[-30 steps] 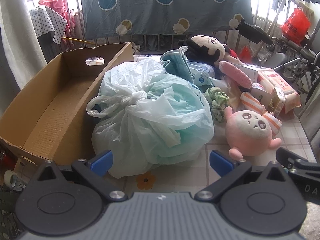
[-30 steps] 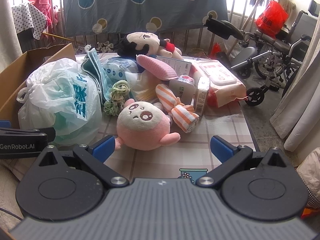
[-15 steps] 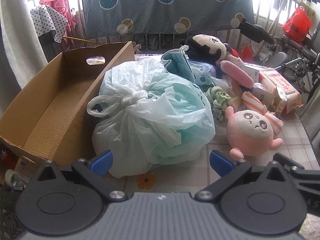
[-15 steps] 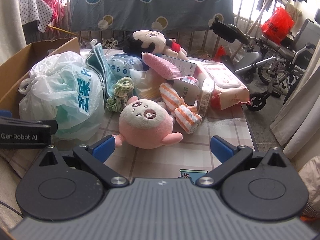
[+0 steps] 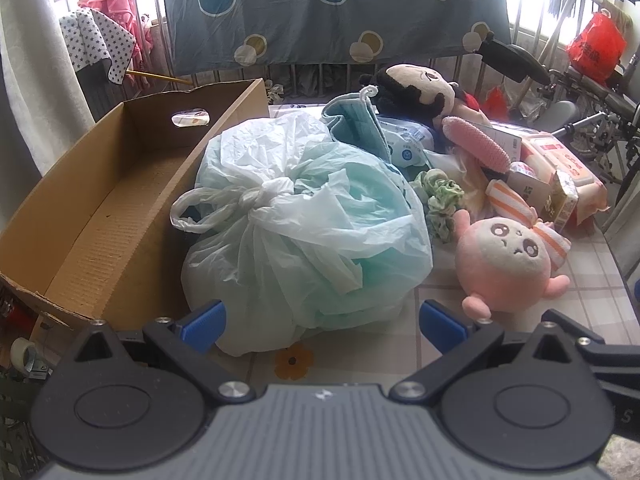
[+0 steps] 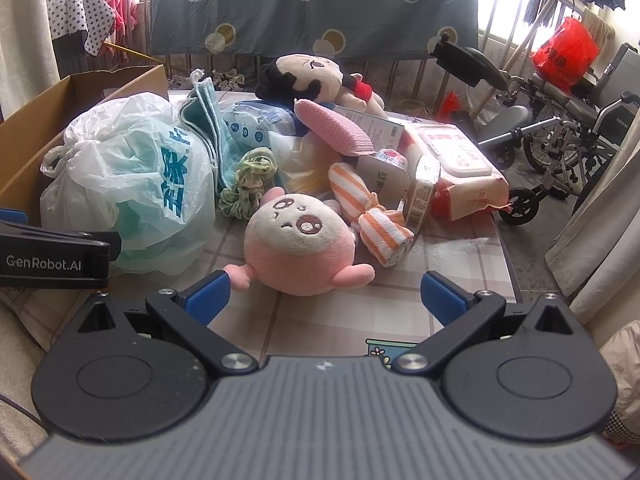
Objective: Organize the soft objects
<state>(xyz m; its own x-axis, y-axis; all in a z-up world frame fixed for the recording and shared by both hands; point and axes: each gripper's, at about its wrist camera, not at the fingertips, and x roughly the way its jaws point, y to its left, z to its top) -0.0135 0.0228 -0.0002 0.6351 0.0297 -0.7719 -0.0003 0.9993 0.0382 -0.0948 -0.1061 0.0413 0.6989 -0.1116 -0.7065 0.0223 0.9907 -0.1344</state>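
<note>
Your left gripper point(image 5: 322, 322) hangs low over the near edge of the table point(image 5: 592, 300) with its blue fingers spread wide and nothing between them; the tied plastic bag point(image 5: 304, 232) sits straight ahead, its near side bulging toward the gap. To the left of the bag, pressed against it, stands the cardboard box point(image 5: 100, 216), its inside bare. Your right gripper point(image 6: 324, 298) is likewise released, fingers wide apart and holding nothing, and the round pink plush toy point(image 6: 298, 246) lies on the table just beyond the fingertips, face up, with one pink limb close to the left finger. Just behind and to the right of the toy lies a rolled orange-striped cloth point(image 6: 370, 216), touching it or nearly so. A green scrunchie point(image 6: 246, 186) rests between the bag and the toy. Farther back a black-haired doll point(image 6: 312, 78) lies atop the pile, with a pink knitted pouch point(image 6: 334, 128) in front of it and a pack of wet wipes point(image 6: 460, 164) to the right.
</note>
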